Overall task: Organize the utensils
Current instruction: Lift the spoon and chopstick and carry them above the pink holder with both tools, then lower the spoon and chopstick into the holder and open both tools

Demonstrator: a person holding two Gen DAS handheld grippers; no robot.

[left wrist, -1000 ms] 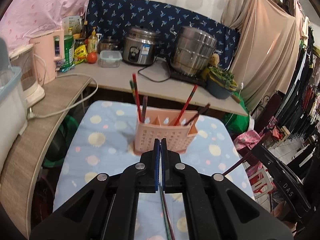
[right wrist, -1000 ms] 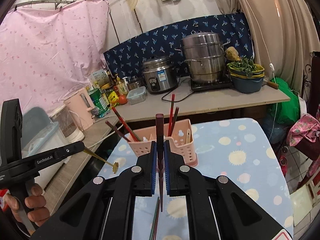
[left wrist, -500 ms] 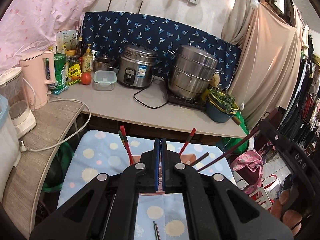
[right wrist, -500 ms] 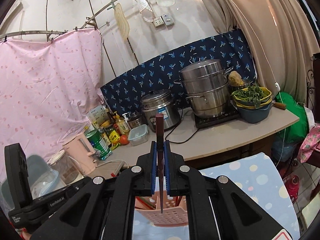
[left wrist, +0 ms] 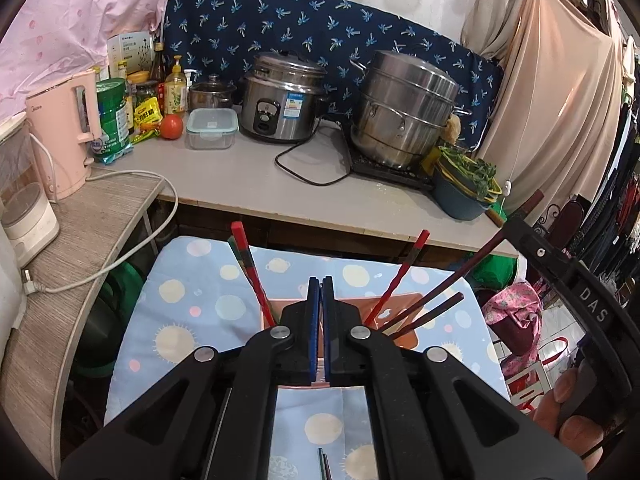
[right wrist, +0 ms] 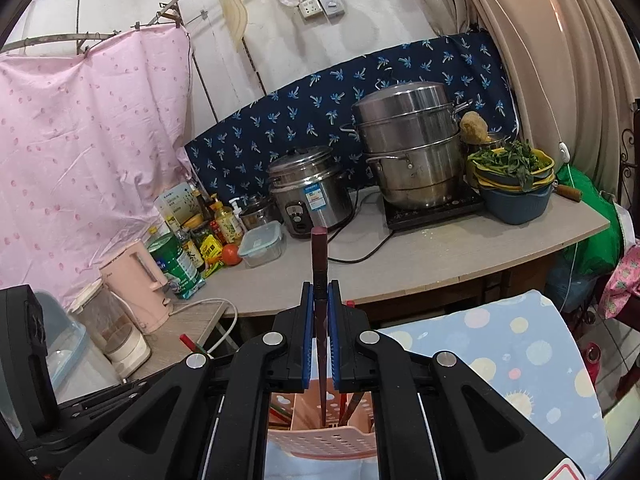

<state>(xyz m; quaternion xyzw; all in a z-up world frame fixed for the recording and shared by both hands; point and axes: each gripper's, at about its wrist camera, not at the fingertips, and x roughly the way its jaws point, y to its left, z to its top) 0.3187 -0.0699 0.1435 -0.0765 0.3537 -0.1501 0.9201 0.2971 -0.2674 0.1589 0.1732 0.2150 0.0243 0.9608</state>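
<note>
A pink slotted utensil holder stands on the blue dotted tablecloth, mostly hidden behind my left gripper, which is shut with nothing seen between its pads. Red and dark chopsticks stick out of the holder. My right gripper is shut on a dark brown chopstick, held upright with its tip down inside the holder. The same chopstick slants in from the right in the left wrist view. Two more chopsticks lie on the cloth near me.
A grey counter behind the table holds a rice cooker, a steel steamer pot, a bowl of greens, a pink kettle and bottles. A side shelf runs on the left. Curtains hang on the right.
Both grippers have come down toward the holder. The right gripper has lowered the dark chopstick until its tip entered the holder. The left gripper stays shut.
</note>
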